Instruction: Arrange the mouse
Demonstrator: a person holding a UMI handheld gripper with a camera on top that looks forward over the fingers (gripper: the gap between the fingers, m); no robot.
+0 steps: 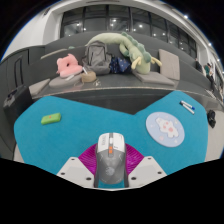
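Gripper (pixel 111 168) clamped on mouse (pixel 111 155) sides over desk (pixel 100 112); looks light, rigid, slick plastic, so hold mid-body flanks.

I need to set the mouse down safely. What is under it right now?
The mouse sits between the tongs, whose magenta pads show at both sides. Beyond it lies the blue mat. What lies directly beneath the mouse is hidden by its own body.
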